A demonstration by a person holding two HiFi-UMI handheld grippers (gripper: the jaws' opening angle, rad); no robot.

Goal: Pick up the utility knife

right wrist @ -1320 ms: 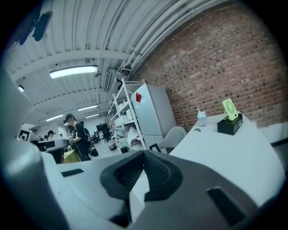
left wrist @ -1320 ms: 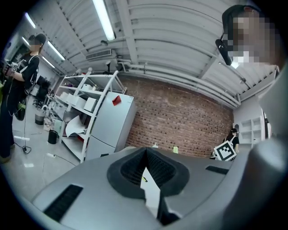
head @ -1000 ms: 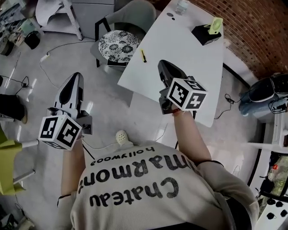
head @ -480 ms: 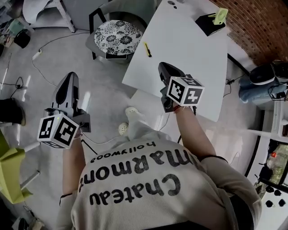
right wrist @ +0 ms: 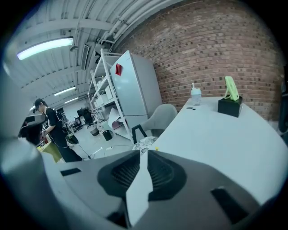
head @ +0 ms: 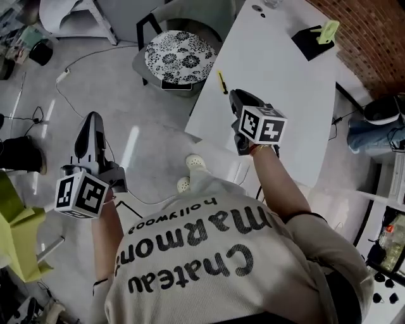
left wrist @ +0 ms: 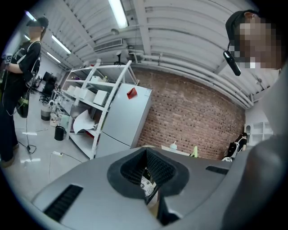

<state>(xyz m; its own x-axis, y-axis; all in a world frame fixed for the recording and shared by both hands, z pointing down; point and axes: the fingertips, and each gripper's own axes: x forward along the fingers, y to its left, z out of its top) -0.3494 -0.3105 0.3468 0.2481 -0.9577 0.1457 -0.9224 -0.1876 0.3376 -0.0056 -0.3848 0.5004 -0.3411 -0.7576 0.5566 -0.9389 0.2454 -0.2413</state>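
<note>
Head view shows the utility knife (head: pixel 222 83); its own view shows the right gripper (right wrist: pixel 143 158) narrowly opening, empty.

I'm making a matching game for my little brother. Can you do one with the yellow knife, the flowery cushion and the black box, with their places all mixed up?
Things:
1. utility knife
2. patterned cushion
3. black box

Places:
A. on the chair
B. far down the white table, with a yellow-green thing on top
C. at the table's edge nearest the chair

Pairs: 1-C, 2-A, 3-B
</note>
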